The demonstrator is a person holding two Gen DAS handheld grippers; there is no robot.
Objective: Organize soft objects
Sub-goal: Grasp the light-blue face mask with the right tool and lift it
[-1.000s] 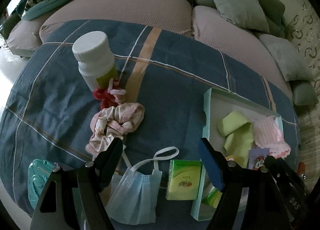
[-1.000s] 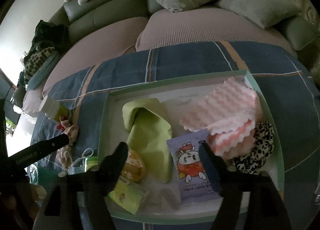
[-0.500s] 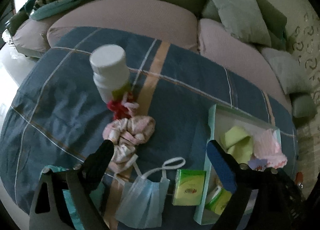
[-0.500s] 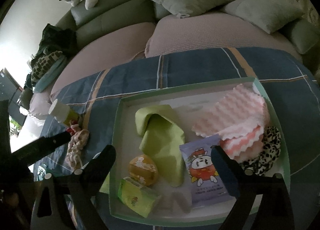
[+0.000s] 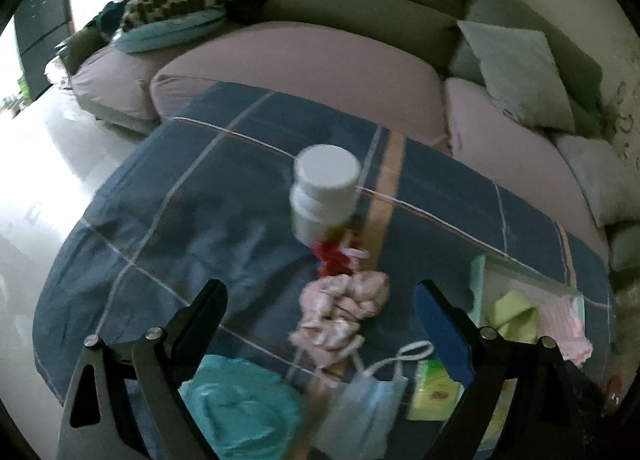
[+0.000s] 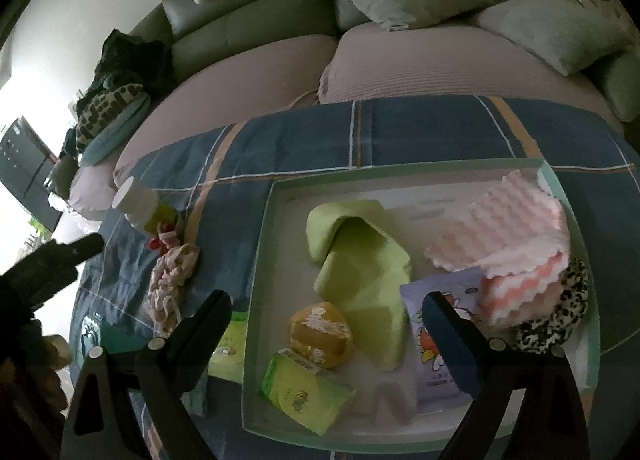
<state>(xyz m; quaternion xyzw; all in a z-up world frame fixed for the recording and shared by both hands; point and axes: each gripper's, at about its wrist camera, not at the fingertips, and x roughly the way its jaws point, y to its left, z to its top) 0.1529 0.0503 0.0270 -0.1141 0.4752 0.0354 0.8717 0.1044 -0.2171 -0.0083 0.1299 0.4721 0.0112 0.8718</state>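
Observation:
A pale green tray point(image 6: 260, 260) on the blue plaid cloth holds a green cloth point(image 6: 360, 256), a pink wavy cloth point(image 6: 516, 228), a leopard scrunchie point(image 6: 560, 320), a purple packet point(image 6: 436, 344), an orange ball point(image 6: 320, 334) and a green tissue pack point(image 6: 304, 392). My right gripper point(image 6: 326, 316) is open and empty above the tray's near side. My left gripper point(image 5: 320, 308) is open and empty above a pink scrunchie point(image 5: 344, 312). A red-pink tie point(image 5: 336, 256), a blue face mask point(image 5: 368, 412) and another tissue pack point(image 5: 432, 392) lie near it.
A white bottle point(image 5: 324, 192) stands behind the red tie. A teal case point(image 5: 240, 408) lies at the near left. The tray's left edge point(image 5: 478, 280) is at the right. A sofa with cushions point(image 5: 516, 72) runs behind the table.
Both grippers have pulled back and risen, so objects look smaller. The left view has swung left, so the objects sit further right in frame. Both stay open and empty.

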